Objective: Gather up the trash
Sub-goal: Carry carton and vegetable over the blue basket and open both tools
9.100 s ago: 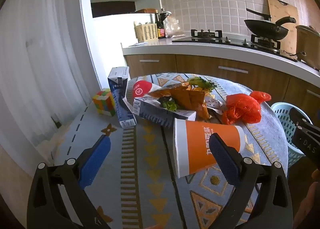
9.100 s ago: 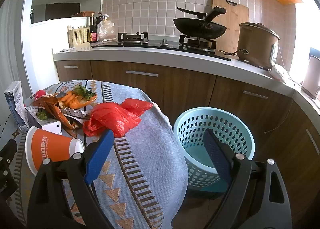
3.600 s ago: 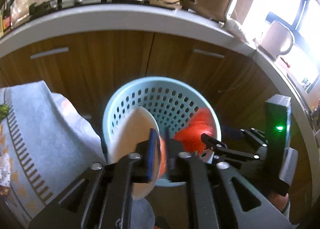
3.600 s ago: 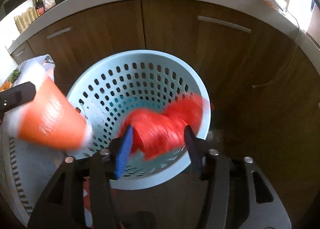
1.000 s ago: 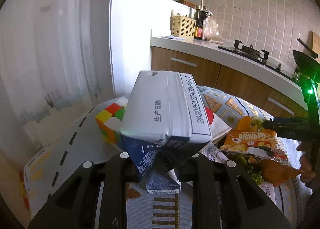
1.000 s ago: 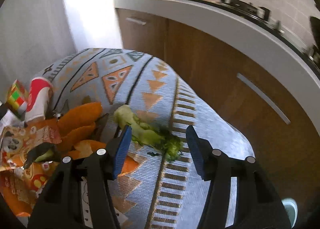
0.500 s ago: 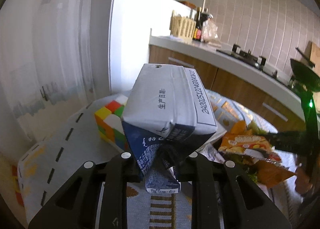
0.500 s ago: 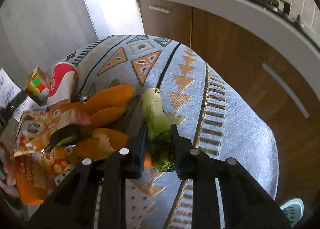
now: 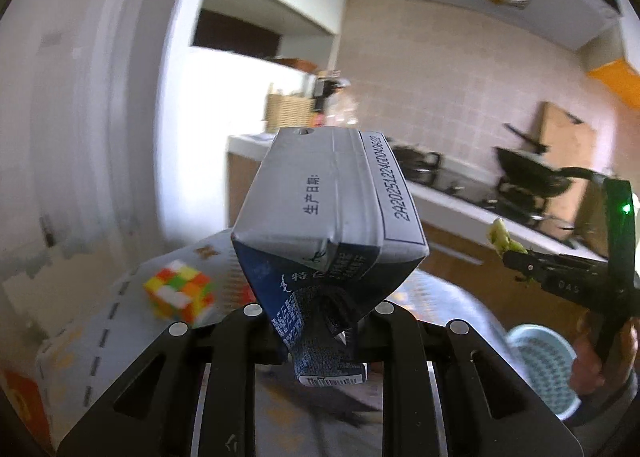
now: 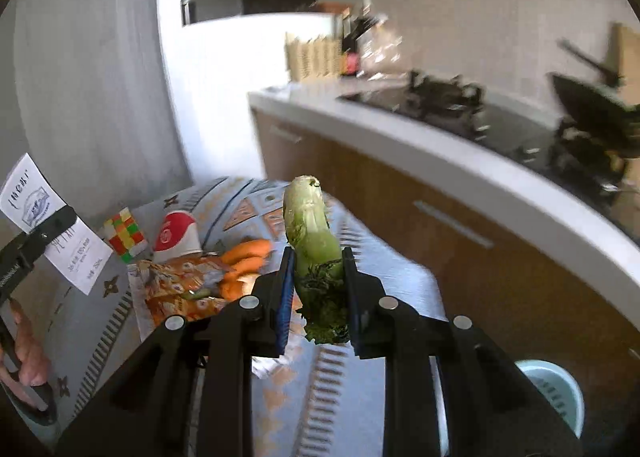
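Above the patterned table (image 10: 400, 269), left claw (image 9: 316, 321) pinches a tilted milk carton (image 9: 328, 225); right claw (image 10: 316, 289) grips an upright vegetable stalk (image 10: 312, 233).

both wrist views face kitchen counter (image 9: 460, 201)

bright daylight | backgrounds motion-blurred | fisheye bending, dark corners

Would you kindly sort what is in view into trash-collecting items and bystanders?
Job:
- crushed blue-and-white milk carton, in left gripper
- green vegetable stalk, in right gripper
- orange snack wrappers
- pale blue perforated plastic basket

Lying about:
- multicoloured puzzle cube
- black wok
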